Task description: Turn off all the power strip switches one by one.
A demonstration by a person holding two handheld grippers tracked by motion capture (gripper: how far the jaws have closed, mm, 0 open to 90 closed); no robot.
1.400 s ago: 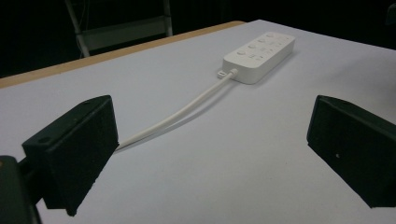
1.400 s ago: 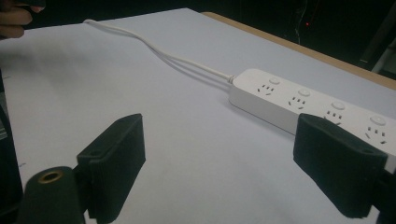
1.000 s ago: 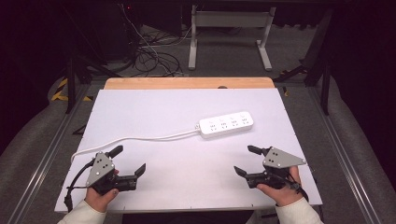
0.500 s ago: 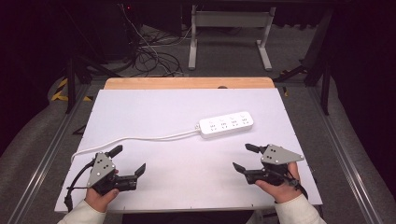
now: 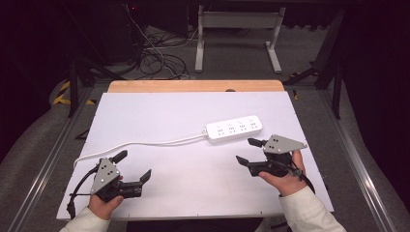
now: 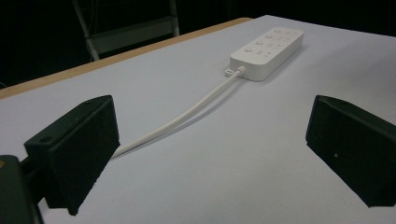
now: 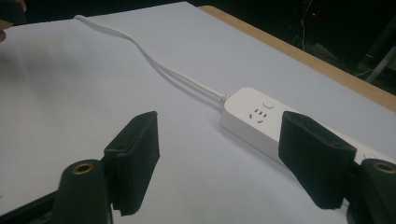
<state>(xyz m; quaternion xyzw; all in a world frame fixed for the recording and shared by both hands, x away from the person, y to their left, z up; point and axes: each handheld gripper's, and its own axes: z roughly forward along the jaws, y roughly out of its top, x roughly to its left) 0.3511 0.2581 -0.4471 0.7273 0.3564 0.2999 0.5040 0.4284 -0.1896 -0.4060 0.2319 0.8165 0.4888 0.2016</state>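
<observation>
One white power strip (image 5: 234,129) lay on the white table top (image 5: 159,116), towards the far right of it, with its single white cord (image 5: 140,143) running leftward across the surface to the near left edge. Two grippers were in the scene and neither touched the strip: the right gripper (image 5: 250,152) hovered near it, just on the person's side of its right half, jaws spread wide with nothing between them; the left gripper (image 5: 132,165) sat well apart from the strip at the near left, close to the cord's near end, its jaws likewise wide apart and empty. In the right gripper view the strip (image 7: 280,130) appeared just beyond the open jaws, one socket and one round button clearly legible. In the left gripper view the strip (image 6: 267,52) lay far ahead, its cord (image 6: 187,114) leading back towards the left jaw. Judged from this arrangement, work on the strip had not yet begun; approach, closure and any handling all remained
</observation>
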